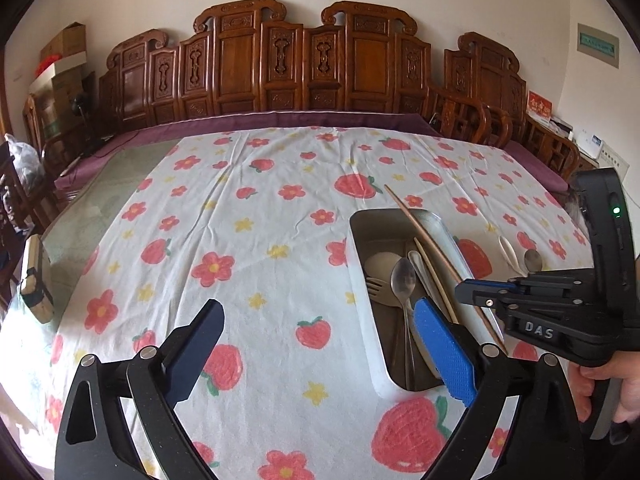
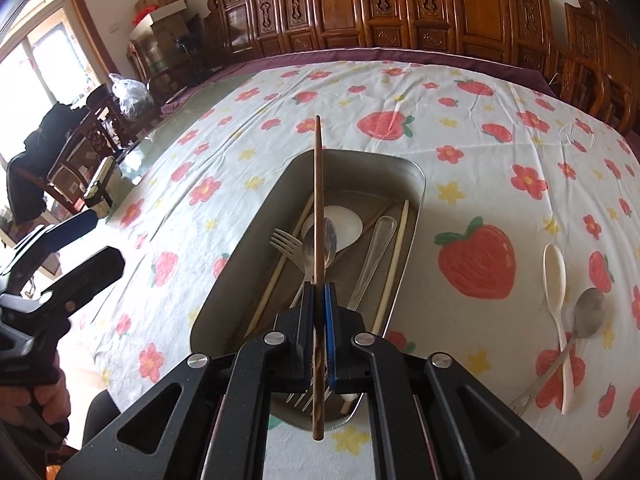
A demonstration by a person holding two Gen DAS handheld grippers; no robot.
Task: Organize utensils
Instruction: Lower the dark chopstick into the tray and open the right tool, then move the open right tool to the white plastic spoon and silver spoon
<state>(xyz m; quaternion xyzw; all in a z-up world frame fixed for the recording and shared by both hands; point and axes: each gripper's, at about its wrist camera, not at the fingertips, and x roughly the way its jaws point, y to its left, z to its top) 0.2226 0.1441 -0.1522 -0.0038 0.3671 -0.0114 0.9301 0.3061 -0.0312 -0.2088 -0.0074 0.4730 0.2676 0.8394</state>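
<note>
A metal tray [image 1: 360, 224] [image 2: 416, 178] lies on the flowered tablecloth and holds forks, spoons, a white ladle spoon and pale chopsticks. My right gripper [image 2: 319, 292] [image 1: 474, 294] is shut on a dark brown chopstick [image 2: 318, 200] [image 1: 416, 220], which hangs lengthwise over the tray, its far tip past the tray's far rim. My left gripper [image 1: 318, 306] [image 2: 92, 244] stands wide open with nothing between its fingers; its right finger [image 1: 444, 352] is over the tray's near end. A white spoon [image 2: 554, 280] [image 1: 508, 250] and a metal spoon [image 2: 588, 312] [image 1: 533, 260] lie crossed on the cloth, right of the tray.
A small boxy object [image 1: 36, 280] [image 2: 100, 184] sits at the table's left edge on bare glass. Carved wooden seats [image 1: 280, 68] line the far side. A person's hand [image 1: 616, 392] holds the right gripper's handle.
</note>
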